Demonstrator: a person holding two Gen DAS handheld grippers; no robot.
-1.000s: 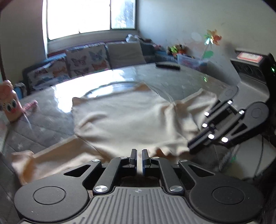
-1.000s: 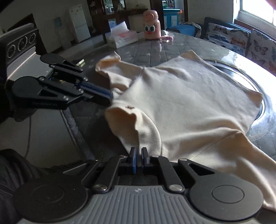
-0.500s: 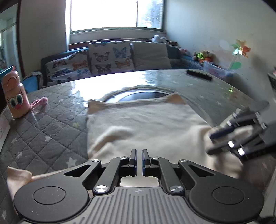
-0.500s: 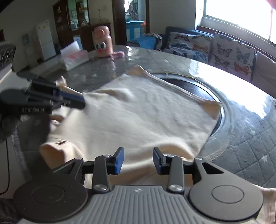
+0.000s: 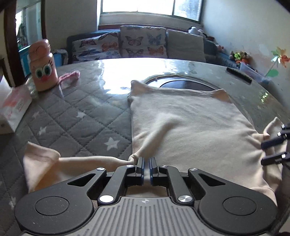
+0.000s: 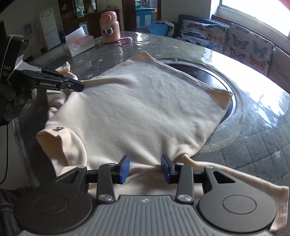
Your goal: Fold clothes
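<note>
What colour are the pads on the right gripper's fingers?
Blue pads on black fingers, clearest in the right wrist view.

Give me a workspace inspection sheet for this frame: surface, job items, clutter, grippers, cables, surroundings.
Surface: round table with grey quilted star cover under a clear glossy sheet, dark round inset.
Job's things: cream long-sleeved top spread flat, sleeves loose.
Clutter: pink cartoon-eyed bottle, white tissue box, black remote.
Grippers: left gripper shut on a fabric pinch; right gripper open over the top.
Cables: thin black cable at the left edge.
Surroundings: butterfly-print cushions, bright window.
</note>
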